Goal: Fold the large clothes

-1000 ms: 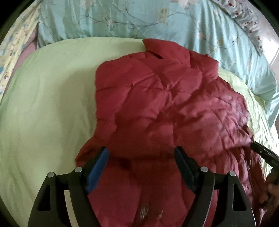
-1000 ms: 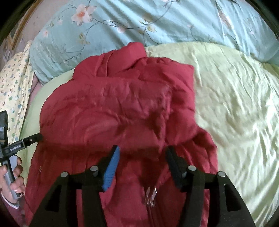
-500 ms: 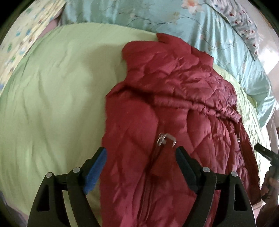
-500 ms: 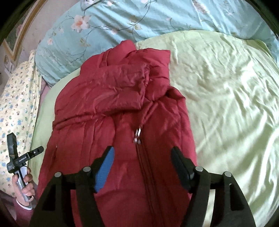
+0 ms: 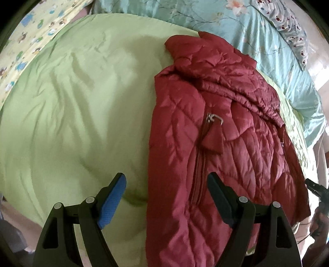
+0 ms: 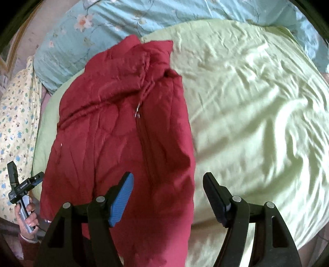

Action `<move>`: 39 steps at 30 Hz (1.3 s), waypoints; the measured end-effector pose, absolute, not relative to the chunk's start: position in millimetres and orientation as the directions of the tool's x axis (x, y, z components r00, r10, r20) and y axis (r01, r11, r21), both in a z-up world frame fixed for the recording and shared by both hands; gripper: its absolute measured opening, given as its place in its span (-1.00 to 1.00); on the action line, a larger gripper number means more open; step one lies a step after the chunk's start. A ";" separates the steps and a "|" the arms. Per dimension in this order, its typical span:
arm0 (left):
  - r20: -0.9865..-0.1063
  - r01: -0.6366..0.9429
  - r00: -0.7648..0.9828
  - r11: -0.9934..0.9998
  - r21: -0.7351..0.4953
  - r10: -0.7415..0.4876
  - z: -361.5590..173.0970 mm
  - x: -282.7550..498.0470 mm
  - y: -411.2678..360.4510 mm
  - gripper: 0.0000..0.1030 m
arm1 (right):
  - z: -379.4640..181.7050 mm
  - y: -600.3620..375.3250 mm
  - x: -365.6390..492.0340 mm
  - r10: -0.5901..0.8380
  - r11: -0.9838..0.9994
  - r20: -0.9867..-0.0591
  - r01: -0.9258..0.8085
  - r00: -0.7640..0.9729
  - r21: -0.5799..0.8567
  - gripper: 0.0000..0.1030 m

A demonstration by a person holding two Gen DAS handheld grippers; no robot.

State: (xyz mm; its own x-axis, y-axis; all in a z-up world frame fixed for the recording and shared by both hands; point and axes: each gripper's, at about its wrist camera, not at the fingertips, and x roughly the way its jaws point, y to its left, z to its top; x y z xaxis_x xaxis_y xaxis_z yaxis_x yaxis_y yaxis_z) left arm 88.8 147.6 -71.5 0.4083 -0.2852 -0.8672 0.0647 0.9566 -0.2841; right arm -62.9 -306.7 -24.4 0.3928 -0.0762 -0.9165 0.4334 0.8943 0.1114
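A dark red quilted jacket lies folded lengthwise on a light green bed sheet, collar toward the pillows, its metal zipper pull on top. It also shows in the right wrist view. My left gripper is open and empty, held above the jacket's left edge and hem. My right gripper is open and empty, above the jacket's right edge and hem. In the right wrist view the left gripper's handle shows in a hand at far left.
A light blue floral pillow or quilt lies beyond the collar. A yellow patterned cloth lies along the bed's side. The green sheet spreads wide beside the jacket. The bed's near edge drops off below the grippers.
Both grippers have pulled back and up from the jacket and apart sideways. The jacket, spread wide a second ago, now lies narrower with the zipper showing on top.
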 end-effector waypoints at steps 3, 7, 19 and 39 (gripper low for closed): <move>-0.870 0.065 0.394 0.953 -0.295 -0.296 -72.3 79.4 152.1 0.57 | -28.5 -300.8 -70.2 -0.065 0.895 -0.923 0.432 0.378 0.114 0.40; -0.875 0.065 0.384 0.954 -0.292 -0.294 -71.5 69.1 157.5 0.57 | -31.7 -290.1 -75.6 -0.056 0.901 -0.927 0.420 0.370 0.113 0.40; -0.900 0.101 0.316 0.954 -0.284 -0.301 -85.3 50.2 157.3 0.58 | -46.8 -271.8 -97.4 -0.040 0.907 -0.943 0.409 0.331 0.104 0.40; -0.870 0.257 0.298 0.911 -0.324 -0.393 -91.2 35.3 145.4 0.03 | -43.9 -278.9 -127.4 0.087 0.884 -0.899 0.383 0.430 0.269 -0.31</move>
